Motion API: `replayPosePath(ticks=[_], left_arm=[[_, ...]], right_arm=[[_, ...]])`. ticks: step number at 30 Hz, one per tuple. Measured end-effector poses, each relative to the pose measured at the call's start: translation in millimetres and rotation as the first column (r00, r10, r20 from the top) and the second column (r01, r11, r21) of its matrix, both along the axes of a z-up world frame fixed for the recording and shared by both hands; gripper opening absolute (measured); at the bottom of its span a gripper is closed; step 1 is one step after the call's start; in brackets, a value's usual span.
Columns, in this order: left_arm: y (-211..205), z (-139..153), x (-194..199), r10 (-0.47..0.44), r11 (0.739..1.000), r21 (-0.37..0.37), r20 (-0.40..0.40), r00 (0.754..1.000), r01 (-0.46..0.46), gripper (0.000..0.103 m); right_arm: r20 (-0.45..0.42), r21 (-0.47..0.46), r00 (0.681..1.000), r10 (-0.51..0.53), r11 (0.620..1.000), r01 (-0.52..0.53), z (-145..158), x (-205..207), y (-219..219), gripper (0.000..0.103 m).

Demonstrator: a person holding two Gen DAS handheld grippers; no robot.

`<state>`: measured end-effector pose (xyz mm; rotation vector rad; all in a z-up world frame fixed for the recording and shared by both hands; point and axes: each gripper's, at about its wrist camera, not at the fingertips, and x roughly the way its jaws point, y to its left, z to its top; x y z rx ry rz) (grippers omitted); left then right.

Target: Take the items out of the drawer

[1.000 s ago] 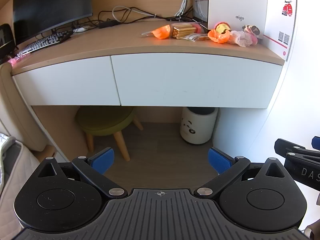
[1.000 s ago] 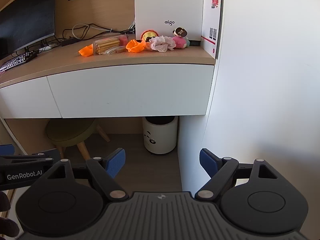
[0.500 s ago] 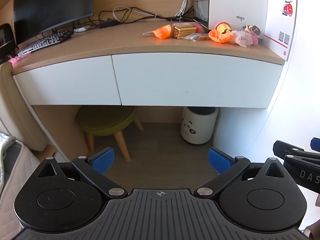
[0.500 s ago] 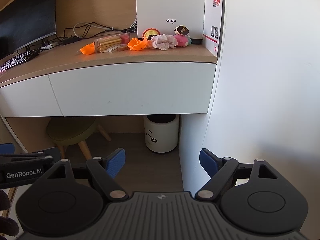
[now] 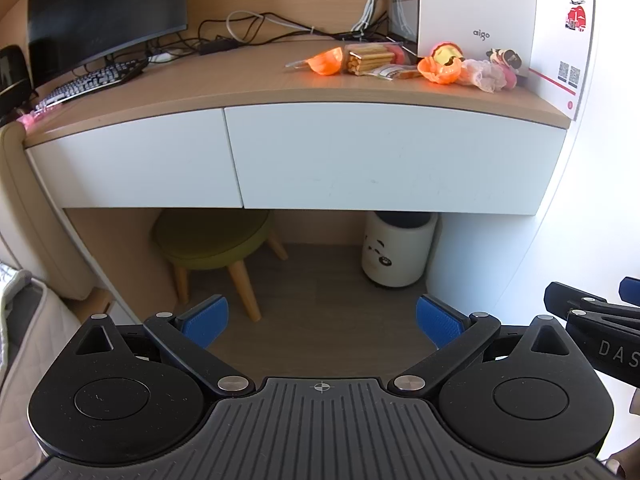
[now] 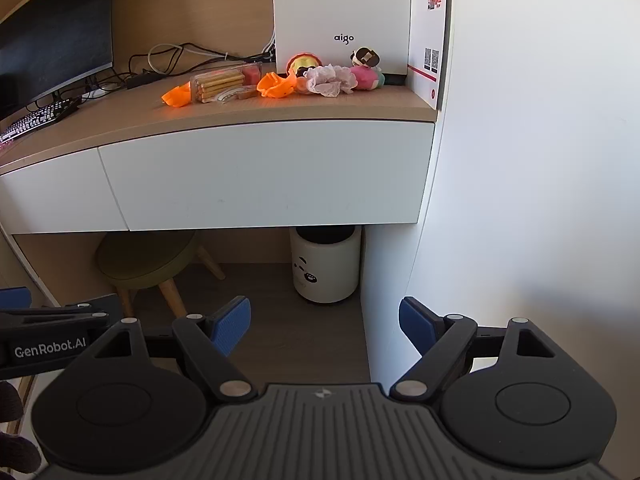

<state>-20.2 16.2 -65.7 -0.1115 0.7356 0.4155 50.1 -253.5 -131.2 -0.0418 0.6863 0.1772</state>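
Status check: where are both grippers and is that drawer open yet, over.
Left hand-held gripper open, empty. Right hand-held gripper open, empty. Right drawer shut, both grippers well back from it. Nothing between them and the drawer front.

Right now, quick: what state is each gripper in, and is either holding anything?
Left gripper: open, holding nothing, short of the closed drawer.
Right gripper: open, holding nothing.

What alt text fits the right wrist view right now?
The open right tongs point at a closed white drawer under a wooden desk, well short of it. On the desk lie orange shells, a biscuit box and small toys; a panda bin and green stool stand below.
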Motion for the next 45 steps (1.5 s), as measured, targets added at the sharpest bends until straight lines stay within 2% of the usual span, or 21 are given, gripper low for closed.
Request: replayPosePath(ticks=[45], left_arm=[[2.4,-4.3,-6.9,0.009,1.000,0.000,0.000,1.000,-0.009,0.103]], right_arm=[[-0.004,0.003,1.000,-0.002,1.000,0.002,-1.6,-1.6,2.1,0.082]])
